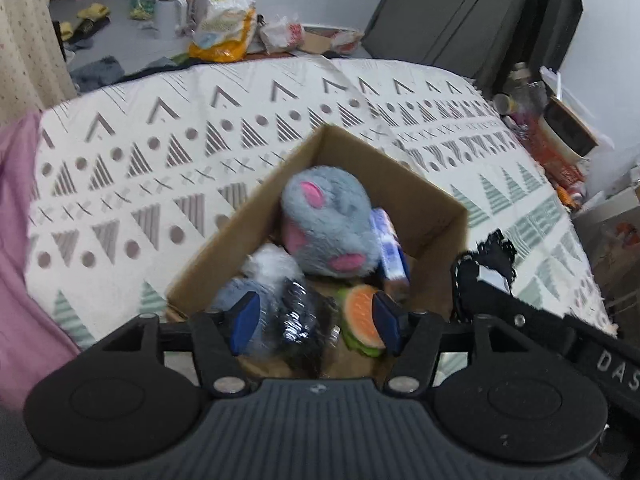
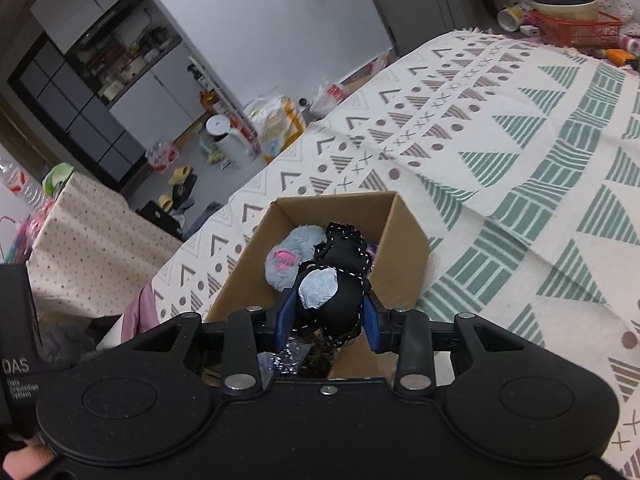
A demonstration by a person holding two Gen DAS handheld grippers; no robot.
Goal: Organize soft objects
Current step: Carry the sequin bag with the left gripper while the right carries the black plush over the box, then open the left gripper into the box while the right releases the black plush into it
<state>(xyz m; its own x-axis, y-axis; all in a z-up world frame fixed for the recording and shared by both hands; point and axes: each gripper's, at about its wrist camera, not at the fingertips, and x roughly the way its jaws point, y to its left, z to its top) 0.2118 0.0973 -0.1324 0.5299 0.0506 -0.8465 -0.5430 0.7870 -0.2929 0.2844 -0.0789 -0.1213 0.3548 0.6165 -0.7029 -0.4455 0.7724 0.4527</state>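
Holding a black soft toy (image 2: 338,288) pinched in the right gripper (image 2: 331,320), just above the cardboard box (image 2: 400,256). Hovering with the left gripper (image 1: 316,322) spread and empty over the box. Nearing completion, judging by the grey plush (image 1: 324,228) and burger toy (image 1: 362,320) lying inside.

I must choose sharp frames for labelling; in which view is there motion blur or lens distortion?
Left wrist view: the grey plush mouse and cardboard box are smeared by motion blur, and the bedspread bulges with fisheye curvature. Right wrist view: sharper; the held black soft toy shows clear stitching.
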